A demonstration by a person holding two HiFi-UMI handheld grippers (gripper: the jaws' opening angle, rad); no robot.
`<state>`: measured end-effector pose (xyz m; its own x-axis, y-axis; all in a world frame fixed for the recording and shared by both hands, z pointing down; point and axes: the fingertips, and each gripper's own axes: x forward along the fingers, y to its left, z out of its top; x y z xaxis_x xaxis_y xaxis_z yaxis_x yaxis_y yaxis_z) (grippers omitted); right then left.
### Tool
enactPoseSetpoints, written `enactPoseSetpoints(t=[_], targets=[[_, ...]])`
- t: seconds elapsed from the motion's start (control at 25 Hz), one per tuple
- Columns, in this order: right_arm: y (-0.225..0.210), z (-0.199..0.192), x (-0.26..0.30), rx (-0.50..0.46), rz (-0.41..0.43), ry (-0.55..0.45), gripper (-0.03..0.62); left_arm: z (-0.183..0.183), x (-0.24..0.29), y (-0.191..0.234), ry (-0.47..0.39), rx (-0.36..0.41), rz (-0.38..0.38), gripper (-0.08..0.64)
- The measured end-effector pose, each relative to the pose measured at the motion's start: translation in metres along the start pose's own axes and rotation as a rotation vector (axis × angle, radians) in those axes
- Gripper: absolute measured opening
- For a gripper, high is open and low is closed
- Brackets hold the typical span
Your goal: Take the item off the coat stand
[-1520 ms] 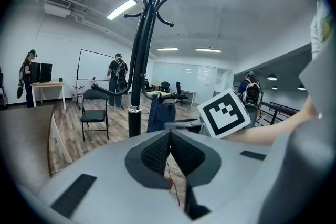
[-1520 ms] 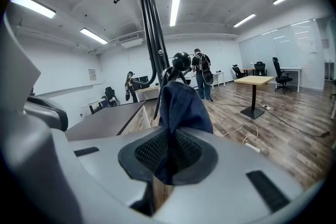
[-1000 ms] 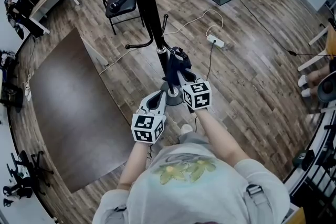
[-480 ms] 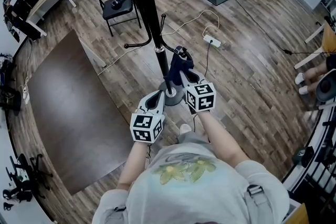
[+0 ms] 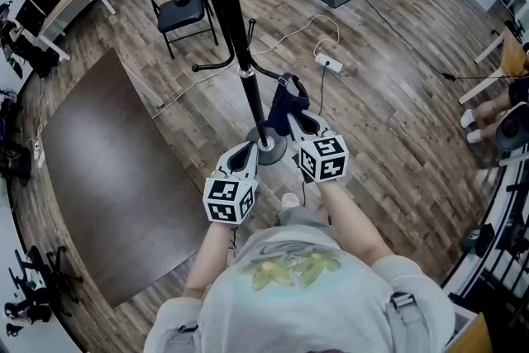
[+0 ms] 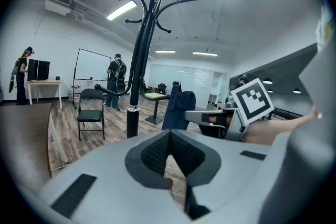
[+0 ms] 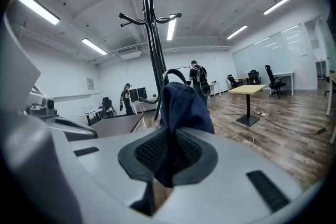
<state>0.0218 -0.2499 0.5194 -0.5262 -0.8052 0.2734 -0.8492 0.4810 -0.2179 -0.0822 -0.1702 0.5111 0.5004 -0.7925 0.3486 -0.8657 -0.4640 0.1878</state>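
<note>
Your right gripper (image 5: pixel 291 122) drew the soft navy cloth (image 5: pixel 289 101) back from the stand (image 5: pixel 235 21).
Ribbed pads (image 7: pixel 148 152) clamp it; left gripper (image 5: pixel 250 152) closed, empty.

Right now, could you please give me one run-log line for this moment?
right gripper: shut on blue cloth | left gripper: shut, empty | blue cloth: beside coat stand
</note>
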Motion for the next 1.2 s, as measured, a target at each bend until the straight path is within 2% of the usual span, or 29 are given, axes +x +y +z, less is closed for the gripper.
enactPoseSetpoints(t=[0.56, 1.2], targets=[[0.022, 0.008, -0.076, 0.028, 0.043, -0.09, 0.031, -0.008, -0.023, -0.03, -0.009, 0.015, -0.052, 0.015], [0.063, -0.026, -0.152, 0.022, 0.075, -0.069, 0.029, -0.028, -0.062, -0.071, -0.012, 0.022, -0.098, 0.015]])
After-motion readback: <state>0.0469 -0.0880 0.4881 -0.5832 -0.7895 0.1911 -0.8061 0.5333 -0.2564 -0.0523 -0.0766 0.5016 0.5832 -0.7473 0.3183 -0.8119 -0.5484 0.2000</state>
